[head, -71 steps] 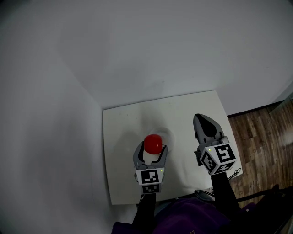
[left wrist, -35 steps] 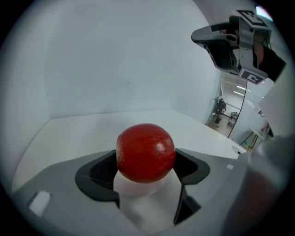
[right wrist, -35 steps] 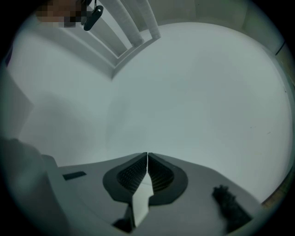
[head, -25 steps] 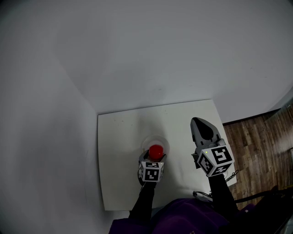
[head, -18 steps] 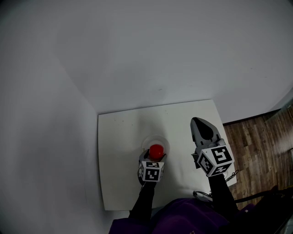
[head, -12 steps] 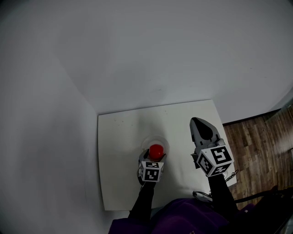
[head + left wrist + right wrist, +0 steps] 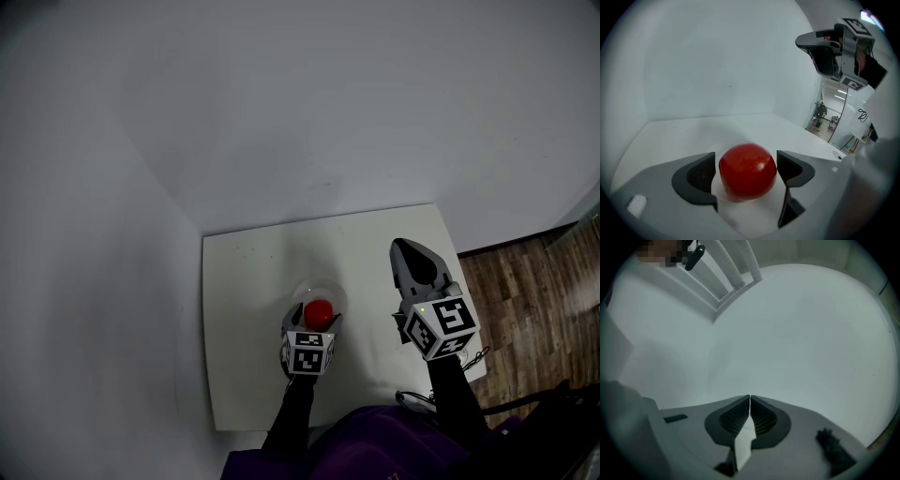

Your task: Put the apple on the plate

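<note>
A red apple [image 7: 320,312] [image 7: 747,168] rests on a small white plate [image 7: 306,290] [image 7: 754,213] in the middle of the white table [image 7: 248,281]. My left gripper [image 7: 314,323] [image 7: 746,171] is low over the plate with a jaw on each side of the apple. It is open: a thin strip of white shows between the left pad and the apple. My right gripper [image 7: 411,253] [image 7: 749,400] is shut on nothing and hangs above the table's right part, away from the plate. It also shows at the top right of the left gripper view [image 7: 827,51].
The table stands in a corner between two plain white walls [image 7: 309,112]. Wooden floor [image 7: 525,291] lies past its right edge. The right gripper view faces a white wall with a slatted white fixture [image 7: 726,273] at upper left.
Since 2.8 s ago the left gripper carried the apple down onto the plate. Over the last second it stayed nearly still and its jaws eased off the apple. The right gripper stayed put.
</note>
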Motion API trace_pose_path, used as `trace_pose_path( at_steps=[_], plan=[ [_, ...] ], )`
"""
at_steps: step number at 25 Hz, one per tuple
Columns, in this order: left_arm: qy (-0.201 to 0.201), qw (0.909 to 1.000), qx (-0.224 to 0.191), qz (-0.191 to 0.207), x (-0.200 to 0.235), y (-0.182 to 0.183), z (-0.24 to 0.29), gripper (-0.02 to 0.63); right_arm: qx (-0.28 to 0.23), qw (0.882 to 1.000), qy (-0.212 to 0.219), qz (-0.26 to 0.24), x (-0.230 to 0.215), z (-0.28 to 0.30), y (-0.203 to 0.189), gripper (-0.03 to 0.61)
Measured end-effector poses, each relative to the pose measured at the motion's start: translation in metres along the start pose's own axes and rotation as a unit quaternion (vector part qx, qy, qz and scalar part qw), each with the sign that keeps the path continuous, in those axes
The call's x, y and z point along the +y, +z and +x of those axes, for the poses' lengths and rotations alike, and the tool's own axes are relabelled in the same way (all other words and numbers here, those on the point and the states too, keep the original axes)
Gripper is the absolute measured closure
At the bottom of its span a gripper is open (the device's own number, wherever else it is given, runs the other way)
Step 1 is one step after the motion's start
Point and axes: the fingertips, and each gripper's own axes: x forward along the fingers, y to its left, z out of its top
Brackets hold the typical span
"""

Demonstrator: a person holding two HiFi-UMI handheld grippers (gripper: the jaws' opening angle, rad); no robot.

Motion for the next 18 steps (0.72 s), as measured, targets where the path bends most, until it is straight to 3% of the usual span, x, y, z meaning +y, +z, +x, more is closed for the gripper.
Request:
trace_pose_path(
  at_steps=[4, 8, 14, 18],
  plan=[
    [0.017, 0.9982, -0.057, -0.004, 0.003, 0.032, -0.024, 0.213, -0.005, 1.000, 0.002, 0.000, 0.001, 0.000, 0.002, 0.568],
    [0.033, 0.9871, -0.155, -0.026, 0.001, 0.078, -0.063, 0.237, -0.007, 1.000, 0.005, 0.002, 0.003, 0.001, 0.004, 0.568],
    [0.081, 0.9554, -0.284, 0.007, -0.008, 0.140, -0.127, 0.403, -0.005, 1.000, 0.016, 0.005, 0.012, -0.001, 0.005, 0.568],
    [0.113, 0.9387, -0.325, 0.019, -0.008, 0.163, -0.157, 0.507, -0.016, 1.000, 0.020, 0.006, 0.015, -0.002, 0.009, 0.568]
  ],
)
